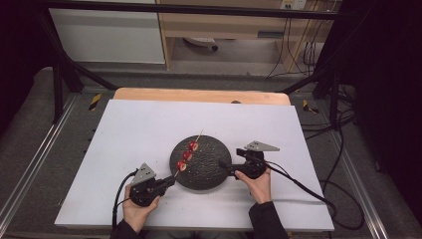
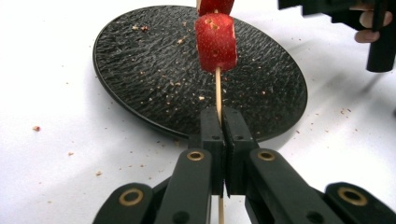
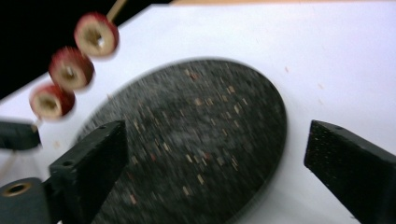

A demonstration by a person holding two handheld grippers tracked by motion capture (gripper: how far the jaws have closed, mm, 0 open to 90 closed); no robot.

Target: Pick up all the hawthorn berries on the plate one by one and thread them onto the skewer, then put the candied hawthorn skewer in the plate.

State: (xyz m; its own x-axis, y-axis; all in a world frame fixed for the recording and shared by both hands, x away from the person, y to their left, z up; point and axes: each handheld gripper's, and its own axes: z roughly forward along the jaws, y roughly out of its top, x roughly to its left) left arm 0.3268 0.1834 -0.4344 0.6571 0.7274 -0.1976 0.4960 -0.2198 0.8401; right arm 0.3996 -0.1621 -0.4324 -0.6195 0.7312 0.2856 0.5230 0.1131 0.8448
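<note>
A thin wooden skewer (image 2: 218,88) carries three red fruit pieces (image 1: 187,155) and slants up over a round black plate (image 1: 209,172). My left gripper (image 1: 171,180) is shut on the skewer's lower end at the plate's near-left rim. In the left gripper view its jaws (image 2: 223,121) pinch the stick just below the lowest fruit piece (image 2: 215,42). My right gripper (image 1: 222,164) is at the plate's right rim, pointing left. In the right gripper view it (image 3: 215,135) stands wide open over the plate (image 3: 201,107), holding nothing, with the fruit pieces (image 3: 70,67) off to the upper left.
The plate lies on a white board (image 1: 149,124) that covers a wooden table (image 1: 199,94). Small crumbs (image 2: 36,128) dot the board and the plate. Cables (image 1: 308,191) trail from each gripper toward the near edge. Dark frame bars stand at the back corners.
</note>
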